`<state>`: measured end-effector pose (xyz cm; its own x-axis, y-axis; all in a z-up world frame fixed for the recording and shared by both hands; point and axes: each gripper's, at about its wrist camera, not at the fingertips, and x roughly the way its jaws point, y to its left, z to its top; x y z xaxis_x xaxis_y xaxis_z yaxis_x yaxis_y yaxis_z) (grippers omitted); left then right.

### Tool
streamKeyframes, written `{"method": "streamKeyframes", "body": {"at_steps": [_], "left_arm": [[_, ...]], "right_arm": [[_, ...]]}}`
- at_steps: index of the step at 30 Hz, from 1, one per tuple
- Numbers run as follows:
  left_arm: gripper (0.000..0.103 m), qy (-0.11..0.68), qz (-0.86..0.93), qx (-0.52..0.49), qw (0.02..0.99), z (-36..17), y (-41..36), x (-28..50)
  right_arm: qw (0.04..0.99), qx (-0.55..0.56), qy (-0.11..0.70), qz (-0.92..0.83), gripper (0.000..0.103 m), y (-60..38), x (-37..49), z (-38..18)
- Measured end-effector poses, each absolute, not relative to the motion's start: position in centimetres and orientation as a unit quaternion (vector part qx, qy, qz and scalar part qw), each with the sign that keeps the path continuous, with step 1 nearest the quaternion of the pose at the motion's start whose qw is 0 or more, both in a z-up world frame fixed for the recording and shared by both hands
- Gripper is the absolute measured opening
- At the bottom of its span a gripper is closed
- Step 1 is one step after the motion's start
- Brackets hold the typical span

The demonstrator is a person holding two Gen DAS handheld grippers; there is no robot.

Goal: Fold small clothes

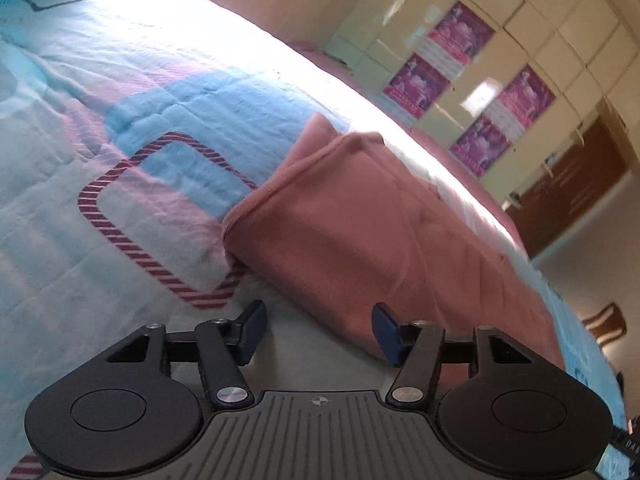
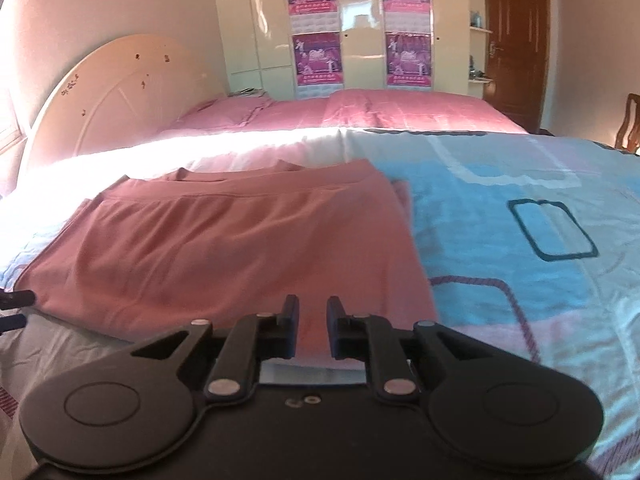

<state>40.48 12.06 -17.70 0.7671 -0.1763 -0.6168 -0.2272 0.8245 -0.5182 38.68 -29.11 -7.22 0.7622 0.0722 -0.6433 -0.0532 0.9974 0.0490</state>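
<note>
A dusty-pink garment (image 1: 360, 224) lies folded on the blue and white quilt (image 1: 132, 92). In the left wrist view my left gripper (image 1: 318, 330) is open, its fingers held just short of the garment's near edge, with nothing between them. In the right wrist view the same garment (image 2: 224, 240) lies flat, folded over with its waistband toward the far side. My right gripper (image 2: 313, 324) is over the garment's near edge with a narrow gap between its fingers. Pink cloth shows in that gap; whether the cloth is pinched is not visible.
The quilt (image 2: 520, 216) spreads to the right with red and dark square patterns. A pink bedspread (image 2: 360, 116) and a cream headboard (image 2: 116, 92) lie beyond. A wardrobe with purple posters (image 2: 316, 24), a brown door (image 2: 516, 40) and a chair (image 2: 628, 124) stand behind.
</note>
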Motion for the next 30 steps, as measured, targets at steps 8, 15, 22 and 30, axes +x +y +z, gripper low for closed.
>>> {"method": "streamKeyframes", "body": {"at_steps": [8,15,22,30], "left_arm": [[0.058,0.308,0.026,-0.37,0.876,-18.8,13.8,42.9],[0.056,0.28,0.034,-0.431,0.857,-20.2,14.9,46.2],[0.01,0.28,0.04,-0.464,0.839,-22.2,15.4,49.6],[0.009,0.264,0.043,-0.439,0.858,-21.7,15.1,49.7]], "right_arm": [[0.934,0.041,0.351,0.057,0.01,-26.9,42.2,-7.7],[0.927,0.058,0.354,0.109,0.006,-22.5,46.2,-8.1],[0.917,0.046,0.373,0.136,0.006,-18.6,48.7,-8.8],[0.906,0.02,0.402,0.133,0.001,-16.3,50.5,-10.7]]}}
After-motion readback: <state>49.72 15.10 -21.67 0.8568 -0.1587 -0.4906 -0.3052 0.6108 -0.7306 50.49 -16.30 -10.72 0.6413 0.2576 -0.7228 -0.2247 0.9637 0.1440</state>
